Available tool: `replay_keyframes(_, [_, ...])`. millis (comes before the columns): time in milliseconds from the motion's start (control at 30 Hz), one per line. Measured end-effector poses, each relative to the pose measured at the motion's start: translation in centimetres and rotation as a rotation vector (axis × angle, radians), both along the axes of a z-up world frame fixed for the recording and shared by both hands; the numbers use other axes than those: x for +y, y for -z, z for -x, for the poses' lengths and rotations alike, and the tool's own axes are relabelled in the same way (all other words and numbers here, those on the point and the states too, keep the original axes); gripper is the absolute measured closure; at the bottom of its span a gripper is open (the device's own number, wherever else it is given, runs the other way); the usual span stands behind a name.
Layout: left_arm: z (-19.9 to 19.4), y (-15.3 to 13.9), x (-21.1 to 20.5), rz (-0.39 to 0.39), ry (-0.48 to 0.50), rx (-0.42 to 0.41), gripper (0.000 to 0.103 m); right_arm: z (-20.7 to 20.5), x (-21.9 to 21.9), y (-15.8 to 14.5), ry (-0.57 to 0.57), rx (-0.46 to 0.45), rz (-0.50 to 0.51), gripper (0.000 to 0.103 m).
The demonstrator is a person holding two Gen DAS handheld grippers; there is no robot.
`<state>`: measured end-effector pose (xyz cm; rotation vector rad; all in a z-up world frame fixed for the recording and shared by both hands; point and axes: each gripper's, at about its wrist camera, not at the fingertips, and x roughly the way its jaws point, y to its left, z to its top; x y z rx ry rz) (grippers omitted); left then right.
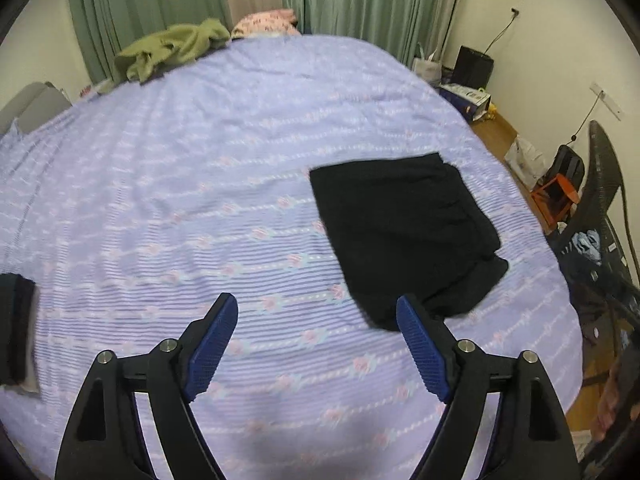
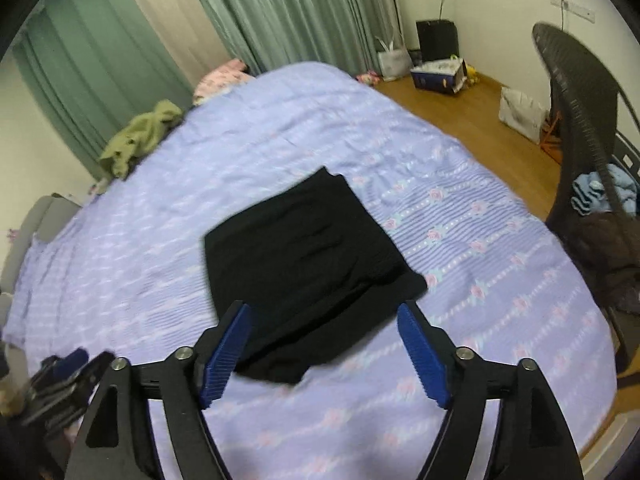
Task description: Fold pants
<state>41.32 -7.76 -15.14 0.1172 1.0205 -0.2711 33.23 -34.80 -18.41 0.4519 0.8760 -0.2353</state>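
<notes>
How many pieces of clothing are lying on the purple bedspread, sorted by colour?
Black: 1, the folded pants
Olive green: 1, a crumpled garment near the far edge
Pink patterned: 1, a bundle at the far edge, maybe a pillow rather than clothing
Total: 3

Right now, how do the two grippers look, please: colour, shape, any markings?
Both look the same. The left gripper and right gripper each have two black, angular fingers with triangular cut-outs and silver pivot bolts. The pads are blue, long and ribbed. No cables, labels or sleeves show.
</notes>
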Motion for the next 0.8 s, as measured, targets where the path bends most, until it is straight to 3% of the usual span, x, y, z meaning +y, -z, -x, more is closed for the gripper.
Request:
replay_keyframes(200, [4.4,-5.7,2.8,-0.016,0.102,-0.076,0.010,6.3,5.0,-6.0,0.012,-0.036,0.045,0.015])
replay_keyframes(333, [7.2,-8.3,4.2,-0.017,0.135,-0.103,0.009,8.5,7.6,-8.1,0.016,-0.042,0.066,0.015])
replay_keyframes(600, [11.9,-11.1,4.5,-0.014,0.116,-0.113,0.008,12.3,10.6,-11.4,-0.029,-0.098,0.079,0.015])
replay_keyframes(800, [14.0,-12.0,4.2,-0.016,0.072,-0.125,0.008,13.7,10.8,-11.4,-0.098,-0.119,0.050,0.015])
